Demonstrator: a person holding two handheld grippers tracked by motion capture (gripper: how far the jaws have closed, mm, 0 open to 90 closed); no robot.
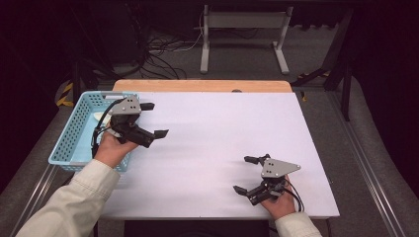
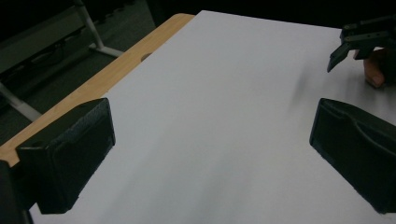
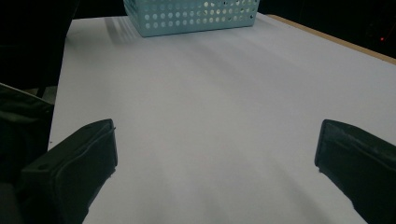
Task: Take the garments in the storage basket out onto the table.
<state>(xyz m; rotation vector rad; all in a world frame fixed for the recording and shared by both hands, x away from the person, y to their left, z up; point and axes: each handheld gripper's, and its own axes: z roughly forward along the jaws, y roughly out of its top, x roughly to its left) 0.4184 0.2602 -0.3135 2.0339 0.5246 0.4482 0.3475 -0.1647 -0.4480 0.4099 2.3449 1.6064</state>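
My left gripper [image 1: 154,120] hovers at the table's left side, just right of a light blue perforated basket [image 1: 74,133], and stands open with nothing between its black jaws. My right gripper [image 1: 245,174] rests near the front right of the white table top [image 1: 217,133], also open and empty. In the left gripper view the wide-apart jaws frame bare white surface, and the right gripper [image 2: 355,44] with a fingertip shows far off at the upper right. The right gripper view looks across the table toward the basket [image 3: 191,16].
A pale object [image 1: 101,117] lies inside the basket, partly hidden by my left gripper. A wooden strip [image 1: 202,86] edges the table's far side. Beyond it a white metal frame [image 1: 244,37] and cables lie on the floor.
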